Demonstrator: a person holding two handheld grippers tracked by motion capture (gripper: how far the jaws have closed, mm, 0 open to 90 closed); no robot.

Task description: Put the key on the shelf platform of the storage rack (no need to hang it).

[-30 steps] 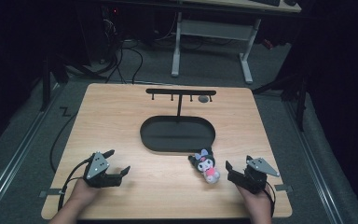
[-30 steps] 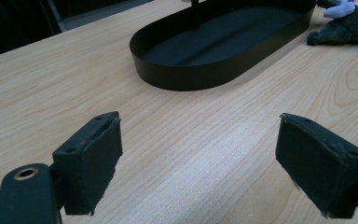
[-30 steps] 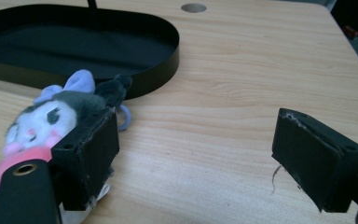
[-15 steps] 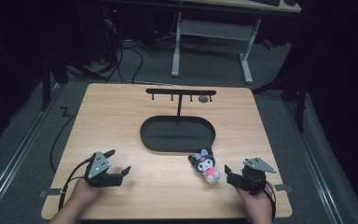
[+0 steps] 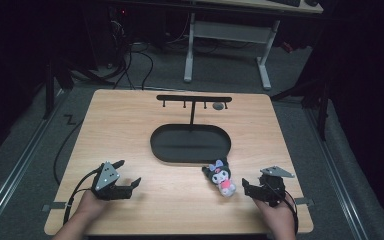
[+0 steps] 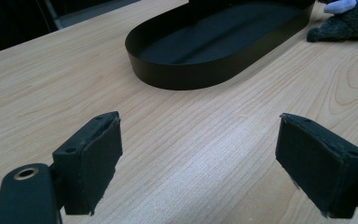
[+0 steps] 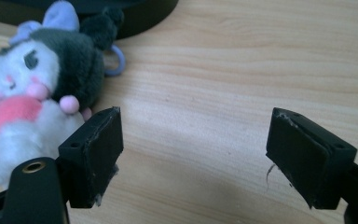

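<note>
A small plush doll [image 5: 219,178] with a dark hood, lilac bow and pink body lies on the wooden table [image 5: 130,125], just in front of a black oval tray [image 5: 190,143]. In the right gripper view the plush doll [image 7: 32,93] lies left of the jaws, with a lilac ring at its head. My right gripper [image 5: 252,189] rests open on the table just right of the doll, nothing between its pads. My left gripper [image 5: 127,179] sits open at the front left, its left gripper view facing the tray [image 6: 205,56].
A black T-shaped rack [image 5: 194,100] with small hooks rises from the tray's far side; a small grey object [image 5: 218,106] hangs near its right end. Beyond the table stand white desk legs [image 5: 188,50] and floor cables [image 5: 130,65].
Both grippers stay nearly still; the right one has shifted very slightly. The doll has not moved.
</note>
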